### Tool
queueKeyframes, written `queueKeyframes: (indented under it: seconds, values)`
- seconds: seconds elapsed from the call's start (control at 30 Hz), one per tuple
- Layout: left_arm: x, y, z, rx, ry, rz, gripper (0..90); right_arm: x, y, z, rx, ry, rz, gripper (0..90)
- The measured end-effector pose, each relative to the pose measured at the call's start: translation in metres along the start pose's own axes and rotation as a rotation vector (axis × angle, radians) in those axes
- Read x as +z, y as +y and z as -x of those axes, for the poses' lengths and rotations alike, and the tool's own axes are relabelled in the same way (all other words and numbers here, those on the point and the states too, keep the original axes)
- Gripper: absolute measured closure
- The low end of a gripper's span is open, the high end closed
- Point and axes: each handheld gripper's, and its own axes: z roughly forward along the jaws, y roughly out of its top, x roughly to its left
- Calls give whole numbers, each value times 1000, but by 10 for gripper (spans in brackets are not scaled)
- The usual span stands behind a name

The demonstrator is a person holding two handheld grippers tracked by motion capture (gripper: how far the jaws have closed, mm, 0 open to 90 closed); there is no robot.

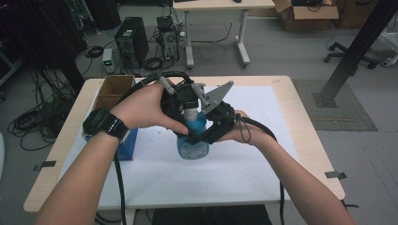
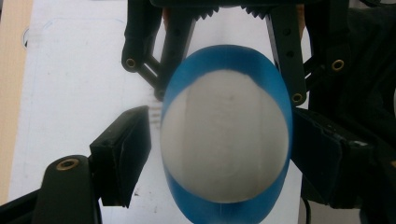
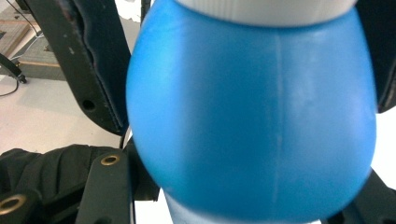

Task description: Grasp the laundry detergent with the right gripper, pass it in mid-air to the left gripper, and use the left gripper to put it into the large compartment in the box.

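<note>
A blue bottle [image 1: 192,143] with a white cap [image 1: 190,112] stands upright over the white mat in the middle of the table. My right gripper [image 1: 209,133] comes in from the right and is shut on the bottle's round blue body [image 3: 252,116], one jaw on each side. My left gripper [image 1: 185,101] points down over the bottle's top. In the left gripper view the white cap [image 2: 224,140] sits between the two pads [image 2: 123,158]. A gap shows beside the left pad, so the jaws stand open around the cap.
A white mat [image 1: 263,154] covers most of the wooden table [image 1: 309,140]. An open cardboard box [image 1: 112,91] stands at the back left, with a blue box [image 1: 127,143] in front of it under my left forearm. Cables trail from both grippers.
</note>
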Motion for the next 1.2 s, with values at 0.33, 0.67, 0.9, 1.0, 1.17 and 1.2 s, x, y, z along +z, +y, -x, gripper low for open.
queueKeyframes:
  seconds: [0.33, 0.67, 0.9, 1.0, 1.17, 1.2]
  values:
    - [0, 2, 1, 5, -3, 0, 276, 2, -1, 0, -2, 1, 1, 423]
    - [0, 3, 2, 4, -5, -4, 310, 1, -2, -1, 3, -1, -3, 423]
    - [-1, 3, 2, 4, -2, -4, 335, 2, -3, 0, 9, 0, -12, 423]
    - [-2, 3, 1, -3, 2, -3, 363, 2, -3, 0, 12, 0, -17, 423]
    - [-2, 2, 2, -15, 4, -2, 376, 2, -3, 0, 17, 7, -16, 423]
    - [-2, 2, 2, -15, 5, -2, 376, 3, -3, 0, 18, 8, -15, 423]
